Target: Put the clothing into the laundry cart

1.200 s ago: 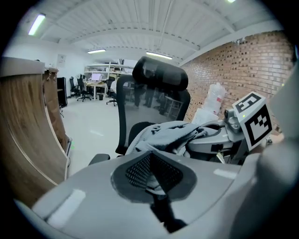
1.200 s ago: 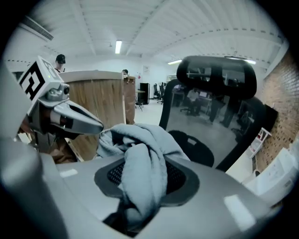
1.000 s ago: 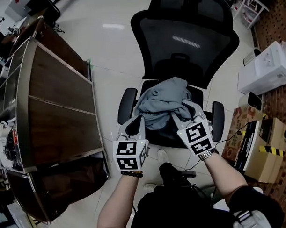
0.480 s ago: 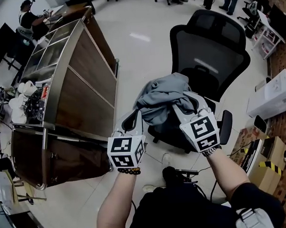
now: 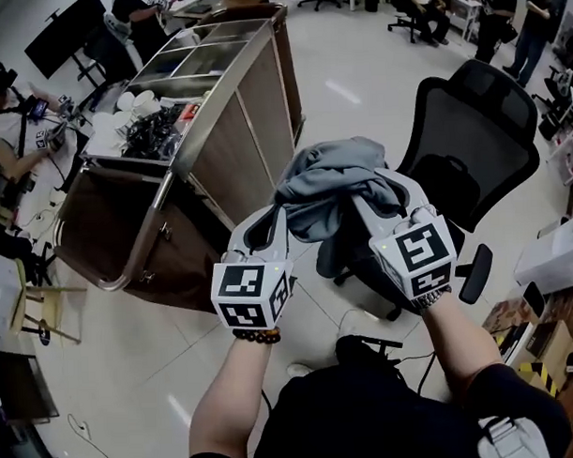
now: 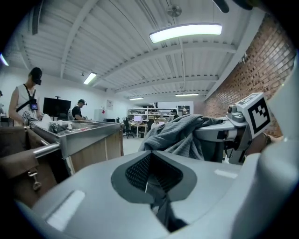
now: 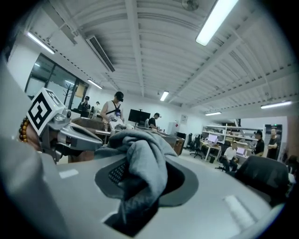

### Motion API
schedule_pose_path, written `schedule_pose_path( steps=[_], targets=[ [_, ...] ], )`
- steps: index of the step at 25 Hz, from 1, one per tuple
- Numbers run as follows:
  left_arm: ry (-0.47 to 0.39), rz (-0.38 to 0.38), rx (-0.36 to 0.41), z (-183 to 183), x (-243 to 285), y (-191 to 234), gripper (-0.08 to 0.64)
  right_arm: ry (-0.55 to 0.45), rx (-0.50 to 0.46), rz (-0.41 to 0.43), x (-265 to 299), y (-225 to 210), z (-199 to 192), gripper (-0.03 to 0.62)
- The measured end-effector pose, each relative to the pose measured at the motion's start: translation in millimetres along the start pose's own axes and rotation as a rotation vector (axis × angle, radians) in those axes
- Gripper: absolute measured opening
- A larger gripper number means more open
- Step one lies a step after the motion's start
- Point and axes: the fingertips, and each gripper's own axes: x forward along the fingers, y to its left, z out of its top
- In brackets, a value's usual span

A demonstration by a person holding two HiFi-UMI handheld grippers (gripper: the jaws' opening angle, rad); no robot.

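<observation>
A grey garment point(image 5: 330, 186) hangs bunched in the air between my two grippers, above the floor and in front of the black office chair point(image 5: 466, 137). My left gripper point(image 5: 272, 222) is shut on a thin fold of it point(image 6: 161, 210). My right gripper point(image 5: 377, 199) is shut on a thick wad of the cloth point(image 7: 140, 170). The laundry cart point(image 5: 221, 104) stands to the left, wood-panelled with a steel top, and its brown bag point(image 5: 108, 230) hangs at the near end. In the left gripper view the garment point(image 6: 180, 133) drapes over the right gripper point(image 6: 233, 130).
The cart's top tray holds cups and clutter point(image 5: 147, 125). People point(image 5: 11, 120) stand at desks to the far left and back. Boxes point(image 5: 515, 328) and a white case point(image 5: 560, 256) sit at the right. A steel handle bar point(image 5: 142, 247) rims the bag.
Both grippers have lifted the garment off the chair seat and carried it up and left towards the cart. The chair now lies behind and to the right.
</observation>
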Motion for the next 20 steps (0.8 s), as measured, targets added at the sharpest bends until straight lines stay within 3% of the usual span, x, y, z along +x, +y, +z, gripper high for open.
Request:
schedule_pose_path(
  steps=[8, 20],
  targets=[
    [-0.068, 0.182, 0.019, 39, -133, 64, 0.003, -0.089, -0.021, 0.153, 25, 109, 83, 0.130],
    [-0.095, 0.399, -0.005, 39, -283, 112, 0.003, -0.138, -0.050, 0.290, 49, 225, 160, 0.130]
  ],
)
